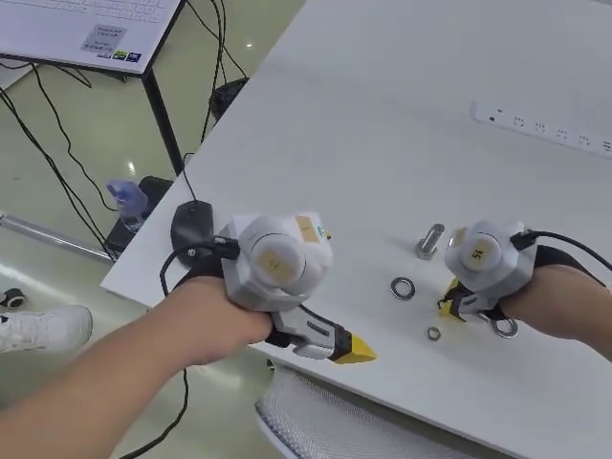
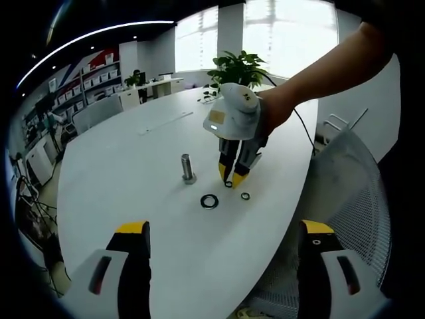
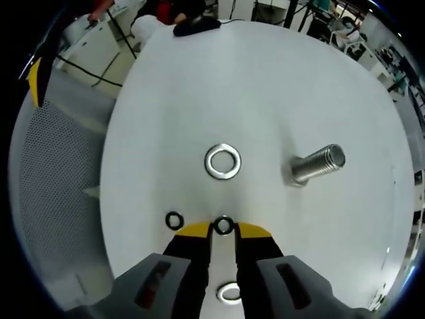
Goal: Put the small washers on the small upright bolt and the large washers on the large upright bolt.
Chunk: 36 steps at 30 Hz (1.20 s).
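Note:
A threaded steel bolt [image 1: 429,241] [image 2: 187,167] [image 3: 317,164] stands upright on the white table [image 1: 382,124]. Between the yellow tips of my right gripper [image 1: 449,308] [image 2: 230,181] [image 3: 223,230], just off the bolt, sits a small black washer [image 3: 224,224] [image 2: 228,183]; the jaws are shut on it, low at the tabletop. A large washer [image 1: 403,288] [image 2: 210,201] [image 3: 222,161] and another small washer [image 1: 433,333] [image 2: 245,196] [image 3: 174,220] lie flat nearby. A second large washer [image 1: 504,328] [image 3: 229,292] lies under the right gripper. My left gripper [image 1: 352,350] [image 2: 222,232] hovers open near the table's front edge.
A white power strip [image 1: 545,129] lies at the far right of the table. A mesh chair back [image 1: 325,421] stands against the near edge. A black mouse [image 1: 194,222] sits at the left corner, with a laptop [image 1: 86,29] on a side desk and cables on the floor.

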Tool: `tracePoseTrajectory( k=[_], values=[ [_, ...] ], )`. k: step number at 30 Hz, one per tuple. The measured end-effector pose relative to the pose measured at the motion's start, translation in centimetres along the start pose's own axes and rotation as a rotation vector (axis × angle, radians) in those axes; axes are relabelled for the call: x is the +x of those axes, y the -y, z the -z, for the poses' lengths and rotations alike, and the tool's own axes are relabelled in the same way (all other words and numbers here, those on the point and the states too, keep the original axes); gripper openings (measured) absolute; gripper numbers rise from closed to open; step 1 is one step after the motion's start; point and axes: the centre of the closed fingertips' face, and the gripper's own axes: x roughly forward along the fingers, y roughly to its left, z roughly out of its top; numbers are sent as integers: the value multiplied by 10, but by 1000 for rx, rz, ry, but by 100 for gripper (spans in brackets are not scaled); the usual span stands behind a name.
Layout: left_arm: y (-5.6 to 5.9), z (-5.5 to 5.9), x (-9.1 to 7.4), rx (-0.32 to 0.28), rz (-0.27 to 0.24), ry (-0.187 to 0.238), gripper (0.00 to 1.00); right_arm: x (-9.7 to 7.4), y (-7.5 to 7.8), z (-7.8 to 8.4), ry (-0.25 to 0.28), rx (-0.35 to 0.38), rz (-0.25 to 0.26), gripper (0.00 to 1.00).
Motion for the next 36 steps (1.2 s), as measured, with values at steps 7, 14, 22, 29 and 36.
tracePoseTrajectory(
  k=[7, 14, 22, 29, 36],
  values=[
    [-1, 2, -1, -6, 1, -4, 90, -1, -1, 0, -9, -9, -3, 14],
    [-1, 3, -3, -3, -8, -11, 88, -1, 0, 0, -23, 19, -10, 12],
    [-3, 2, -2, -11, -32, -15, 88, -11, 2, 13, -5, 47, -12, 12],
    [-5, 8, 4, -27, -40, -27, 88, -30, 11, 29, 3, 83, 2, 12],
    [-8, 6, 6, -18, -47, -29, 89, -52, 20, 55, 3, 126, 25, 12]
  ],
)
